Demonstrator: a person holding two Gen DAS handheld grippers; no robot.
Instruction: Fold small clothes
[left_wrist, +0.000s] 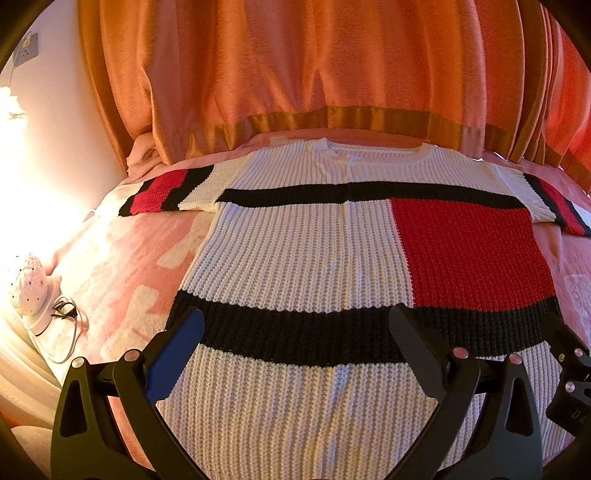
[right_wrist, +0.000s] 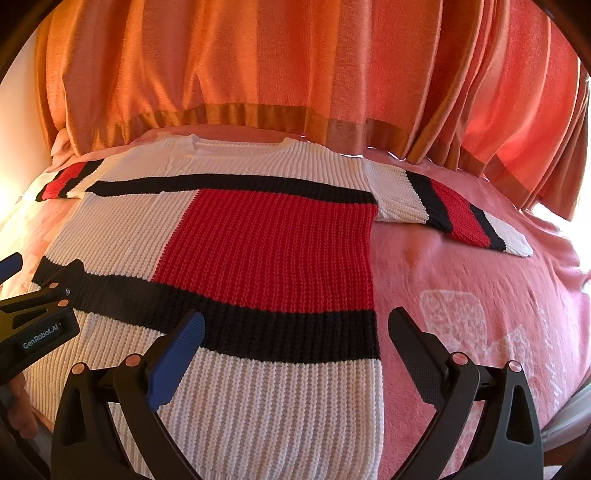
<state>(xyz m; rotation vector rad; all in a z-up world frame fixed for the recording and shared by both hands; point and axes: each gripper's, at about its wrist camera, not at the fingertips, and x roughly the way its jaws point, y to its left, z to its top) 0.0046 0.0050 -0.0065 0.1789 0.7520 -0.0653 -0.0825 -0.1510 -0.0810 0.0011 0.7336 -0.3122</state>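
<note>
The knitted sweater (left_wrist: 306, 251) lay flat and spread out on the pink bedspread (left_wrist: 122, 266), its hem near me and its round neckline at the far edge, close under the orange curtain (left_wrist: 295, 66). It was a chunky ribbed knit, mostly white, with a black band across the chest, a broader black band lower down, and a big red block between them on the right side. Both short sleeves stretched straight out, each striped black, red, black, with white at the cuff on the right sleeve (right_wrist: 454, 214).

My left gripper (left_wrist: 295, 332) hovered over the lower white part of the sweater, fingers spread wide, grasping nothing. My right gripper (right_wrist: 295, 332) was likewise released, spread wide over the sweater's right edge, its right finger above bare bedspread. A small white lamp (left_wrist: 29, 291) with its cord sat off the bed's left side.
</note>
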